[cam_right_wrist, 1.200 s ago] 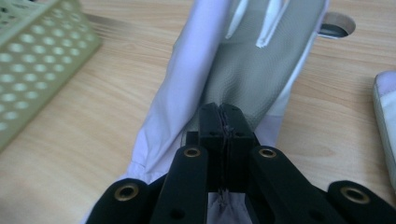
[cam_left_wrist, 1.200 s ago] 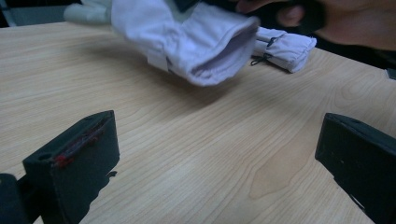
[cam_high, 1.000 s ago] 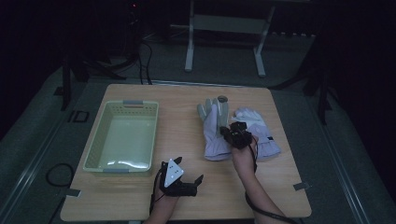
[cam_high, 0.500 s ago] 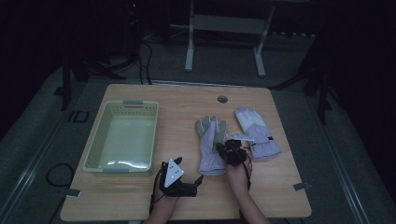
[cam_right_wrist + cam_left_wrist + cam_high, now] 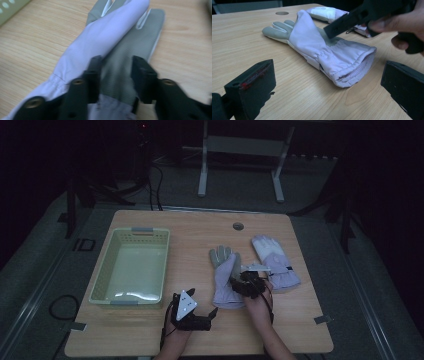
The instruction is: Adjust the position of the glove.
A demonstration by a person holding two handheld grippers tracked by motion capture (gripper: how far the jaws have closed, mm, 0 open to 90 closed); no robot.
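Note:
A lilac glove with a grey palm (image 5: 223, 276) lies flat on the wooden table, one lilac part folded over its palm (image 5: 100, 37). My right gripper (image 5: 240, 281) is low over its cuff end. Its jaws have just been opening and now stand apart over the grey palm (image 5: 117, 62) without pressing it. A second lilac glove (image 5: 275, 262) lies just to the right. My left gripper (image 5: 214, 315) rests near the front edge, open, its jaws (image 5: 327, 71) facing the first glove's cuff (image 5: 352, 67) with nothing between them.
A pale green basket (image 5: 142, 231) stands on the left half of the table, and its corner (image 5: 10, 6) is in the right gripper view. A round cable hole (image 5: 238, 226) sits at the table's far edge. A person's hand (image 5: 402, 22) holds the right gripper.
The right gripper has brought the raised glove down and toward the person and laid it on the table. Its jaws have opened. The left gripper has stayed put.

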